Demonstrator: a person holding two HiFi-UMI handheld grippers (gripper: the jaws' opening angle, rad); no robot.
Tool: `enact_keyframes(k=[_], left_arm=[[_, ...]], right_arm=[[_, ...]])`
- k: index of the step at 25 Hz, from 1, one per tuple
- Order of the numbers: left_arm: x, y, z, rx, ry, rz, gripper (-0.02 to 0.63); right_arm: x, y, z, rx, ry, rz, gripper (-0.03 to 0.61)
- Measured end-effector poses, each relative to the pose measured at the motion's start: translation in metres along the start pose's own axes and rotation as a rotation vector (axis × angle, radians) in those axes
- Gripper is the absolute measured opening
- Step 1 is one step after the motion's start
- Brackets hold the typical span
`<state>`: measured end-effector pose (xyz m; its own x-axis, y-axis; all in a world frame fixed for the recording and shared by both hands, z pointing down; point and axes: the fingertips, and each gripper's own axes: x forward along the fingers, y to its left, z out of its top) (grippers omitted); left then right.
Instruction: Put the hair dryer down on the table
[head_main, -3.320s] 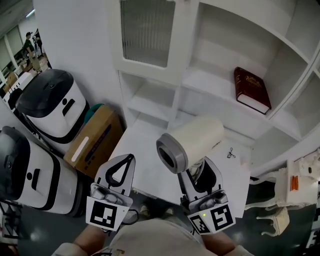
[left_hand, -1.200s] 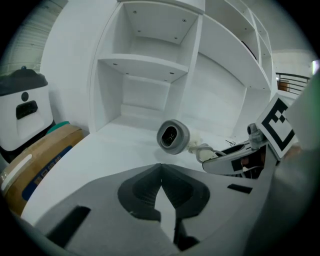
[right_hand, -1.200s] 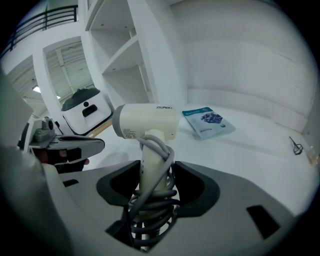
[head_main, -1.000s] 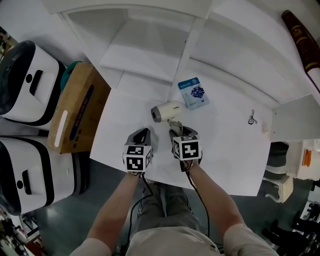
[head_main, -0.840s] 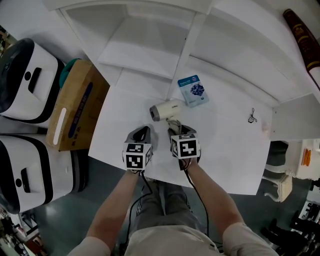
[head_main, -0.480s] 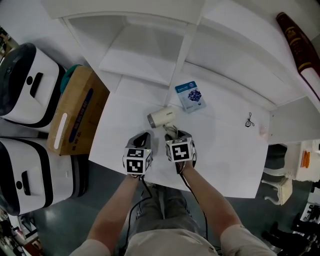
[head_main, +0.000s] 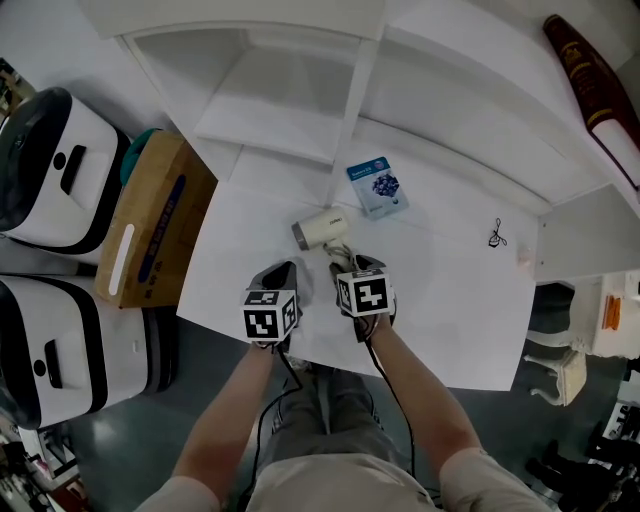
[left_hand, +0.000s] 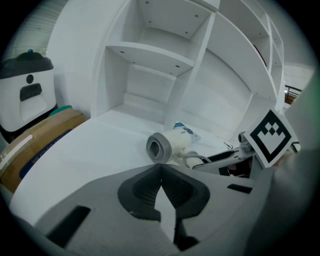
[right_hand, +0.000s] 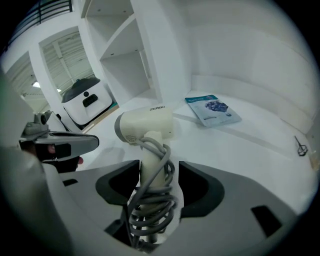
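R gripper (right_hand: 157, 176) is clenched on the dryer (right_hand: 145, 125): its handle, w/ grey cord wound round it, stands between the jaws, which press in from both sides. Barrel sits crosswise atop the handle, grey end facing the person's left. From the head view the dryer is low over the table (head_main: 455, 305), front-left part, just ahead of both grippers; can't tell if it touches the top. L gripper (left_hand: 161, 182) is closed on nothing, jaws meeting at a thin slit. It sits just beside the R one near the table's front edge, and the dryer's grey end faces it. A blue-and-white leaflet (head_main: 377, 186) lies flat just beyond the dryer, apart from it. A small dark clip (head_main: 495, 237) lies well off to the right. A red book (head_main: 585, 68) is on a shelf, upper right. Left of the table on the floor: a cardboard box (head_main: 150, 215) and two white bins (head_main: 50, 150) w/ dark lids.
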<state>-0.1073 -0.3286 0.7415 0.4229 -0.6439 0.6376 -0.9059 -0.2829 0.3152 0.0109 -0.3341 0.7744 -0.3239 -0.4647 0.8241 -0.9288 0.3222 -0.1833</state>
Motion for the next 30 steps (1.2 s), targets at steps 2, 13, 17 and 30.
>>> enact_keyframes(k=[2, 13, 17, 30], left_arm=[[-0.006, -0.002, 0.009, -0.002, -0.010, 0.003, 0.012], [-0.084, -0.035, 0.098, 0.044, -0.155, 0.001, 0.012], [-0.130, -0.059, 0.148, 0.087, -0.280, -0.021, 0.012], [-0.312, -0.109, 0.296, 0.291, -0.716, 0.003, 0.012]], right_arm=[[-0.009, -0.003, 0.004, 0.007, -0.012, -0.005, 0.233], [-0.137, 0.002, 0.087, -0.080, -0.253, -0.017, 0.198], [-0.214, 0.016, 0.139, -0.124, -0.447, -0.022, 0.079], [-0.421, 0.090, 0.221, -0.365, -0.903, -0.029, 0.040]])
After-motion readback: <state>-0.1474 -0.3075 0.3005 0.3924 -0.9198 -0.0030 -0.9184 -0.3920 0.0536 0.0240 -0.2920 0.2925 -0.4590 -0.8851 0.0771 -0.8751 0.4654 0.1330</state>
